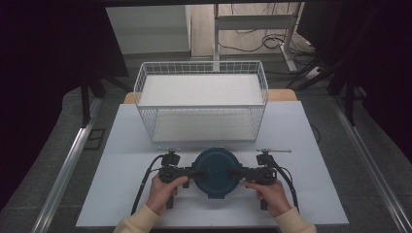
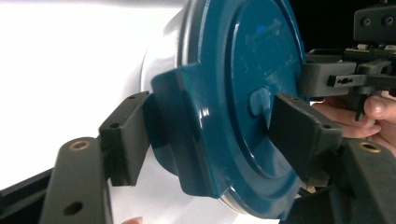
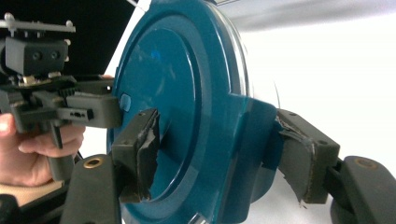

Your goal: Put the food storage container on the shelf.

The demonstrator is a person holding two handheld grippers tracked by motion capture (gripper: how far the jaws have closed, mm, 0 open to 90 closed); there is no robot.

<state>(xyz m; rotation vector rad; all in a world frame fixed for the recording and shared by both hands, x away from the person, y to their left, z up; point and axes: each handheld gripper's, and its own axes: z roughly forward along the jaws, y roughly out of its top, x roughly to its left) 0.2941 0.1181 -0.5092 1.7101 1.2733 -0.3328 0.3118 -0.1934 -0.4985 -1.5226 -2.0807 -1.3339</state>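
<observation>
One blue lidded container [image 1: 215, 171], one white wire basket [image 1: 201, 99], two hand-held grippers, left [image 1: 194, 173] and right [image 1: 236, 173]

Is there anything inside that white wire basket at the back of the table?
No. In the high view the white wire basket holds nothing, while the round blue lid lies in front of it on the table.

Cream sleeves [image 1: 141, 221], black grippers, brass-ringed screw holes [image 2: 79, 145]
</observation>
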